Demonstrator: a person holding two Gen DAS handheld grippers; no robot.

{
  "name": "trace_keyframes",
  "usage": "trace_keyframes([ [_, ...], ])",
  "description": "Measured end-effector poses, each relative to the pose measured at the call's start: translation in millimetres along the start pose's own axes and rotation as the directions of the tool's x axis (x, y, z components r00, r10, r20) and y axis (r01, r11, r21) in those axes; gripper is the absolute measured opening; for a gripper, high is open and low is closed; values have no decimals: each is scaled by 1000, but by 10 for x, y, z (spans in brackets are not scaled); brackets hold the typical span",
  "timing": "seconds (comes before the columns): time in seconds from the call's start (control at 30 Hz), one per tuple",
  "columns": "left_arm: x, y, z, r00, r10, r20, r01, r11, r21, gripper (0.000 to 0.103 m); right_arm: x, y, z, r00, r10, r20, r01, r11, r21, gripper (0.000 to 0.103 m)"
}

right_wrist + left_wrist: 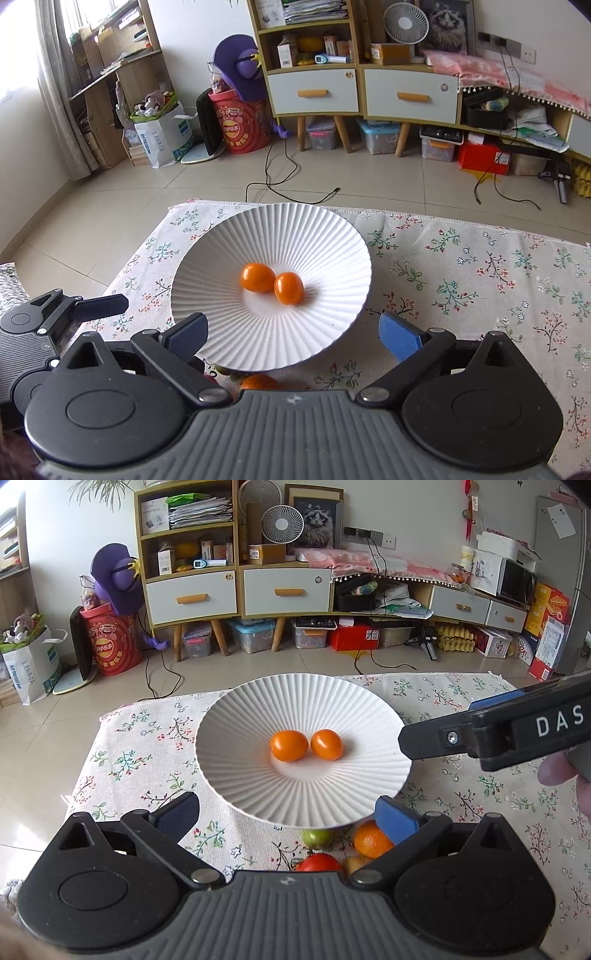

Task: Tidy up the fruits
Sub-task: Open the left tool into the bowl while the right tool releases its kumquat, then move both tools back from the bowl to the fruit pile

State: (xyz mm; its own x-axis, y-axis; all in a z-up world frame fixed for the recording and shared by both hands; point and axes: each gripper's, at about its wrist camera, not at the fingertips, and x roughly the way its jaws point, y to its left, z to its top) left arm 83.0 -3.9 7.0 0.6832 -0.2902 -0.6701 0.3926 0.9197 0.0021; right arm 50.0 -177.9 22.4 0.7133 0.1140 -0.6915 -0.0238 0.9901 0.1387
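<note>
A white ribbed plate [258,705] [229,236] holds two small orange fruits [289,745] [257,277] side by side on the floral cloth. My left gripper [286,814] is open and empty at the plate's near rim. Below that rim lie a green fruit [316,837], an orange [371,840], a red fruit [318,862] and a yellowish fruit [355,864], partly hidden. My right gripper [291,332] is open and empty, its fingers either side of the plate's near rim. An orange [260,382] shows just under it. The right gripper also shows in the left view [491,734].
The floral cloth [140,760] [480,280] covers the table, whose far edge drops to a tiled floor with cables [280,177]. Shelving, drawers and storage boxes [251,635] stand against the far wall. The left gripper's body [40,325] shows at left in the right view.
</note>
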Motion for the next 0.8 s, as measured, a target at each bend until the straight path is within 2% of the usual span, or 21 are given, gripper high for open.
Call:
trace_keyframes([
  [0.23,-261,-7,-159,1000,6,3,-5,999,-40,96,-235,33,-207,998,-7,69,7,1000,-6,102],
  [0.5,-501,31,-378,999,0,41,2,999,-49,96,-427,84,-464,986,-4,169,22,994,-110,102],
  [0.7,-590,55,-512,999,0,40,2,999,-41,96,-397,84,-657,989,43,138,-30,995,-96,102],
  [0.8,-608,79,-593,999,7,39,-5,999,-37,96,-386,141,-755,989,46,138,-29,991,-127,102],
])
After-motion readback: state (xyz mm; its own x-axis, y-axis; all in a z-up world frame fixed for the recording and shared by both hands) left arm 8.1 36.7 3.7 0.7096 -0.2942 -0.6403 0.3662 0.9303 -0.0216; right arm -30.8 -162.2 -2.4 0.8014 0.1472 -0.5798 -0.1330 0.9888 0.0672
